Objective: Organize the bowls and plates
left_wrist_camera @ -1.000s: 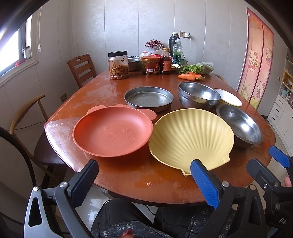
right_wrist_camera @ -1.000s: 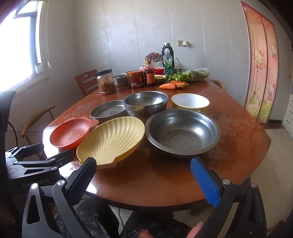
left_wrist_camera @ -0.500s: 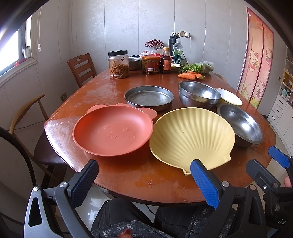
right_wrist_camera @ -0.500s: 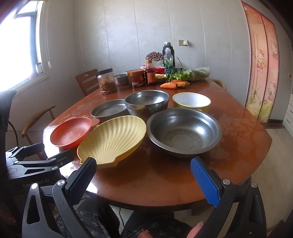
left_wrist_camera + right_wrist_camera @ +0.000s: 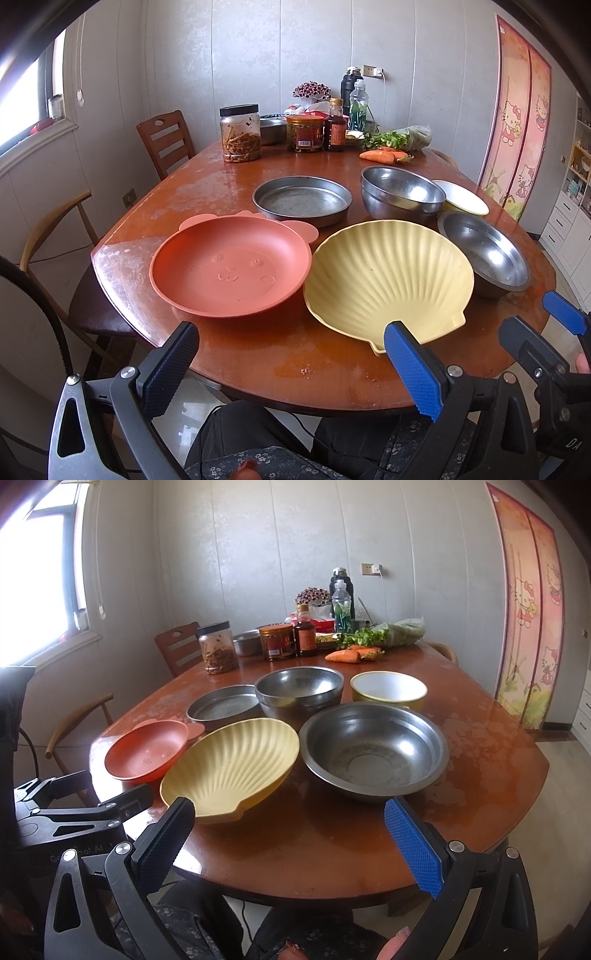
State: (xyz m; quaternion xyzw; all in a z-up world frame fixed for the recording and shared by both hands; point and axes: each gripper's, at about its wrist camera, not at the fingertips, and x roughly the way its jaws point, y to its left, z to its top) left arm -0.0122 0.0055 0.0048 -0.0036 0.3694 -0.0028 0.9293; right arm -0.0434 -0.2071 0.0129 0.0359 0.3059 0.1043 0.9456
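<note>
An orange bear-face plate (image 5: 229, 266) (image 5: 147, 751) lies at the table's near left, touching a yellow shell-shaped plate (image 5: 388, 280) (image 5: 232, 768). Behind them stand a flat steel pan (image 5: 301, 199) (image 5: 223, 707), stacked deep steel bowls (image 5: 400, 192) (image 5: 299, 690), a wide steel bowl (image 5: 487, 254) (image 5: 373, 749) and a yellow bowl with a white inside (image 5: 461, 197) (image 5: 388, 688). My left gripper (image 5: 291, 363) is open, short of the table's near edge. My right gripper (image 5: 290, 842) is open too, just in front of the shell plate and the wide bowl.
Jars (image 5: 240, 134), sauce bottles (image 5: 335, 127), carrots (image 5: 380, 156) and greens crowd the far end of the round wooden table (image 5: 258, 354). Wooden chairs (image 5: 166, 142) stand to the left. A person's lap shows below the table edge.
Both grippers have edged slightly closer to the table; the dishes sit a little larger in view. Nothing on the table has moved.
</note>
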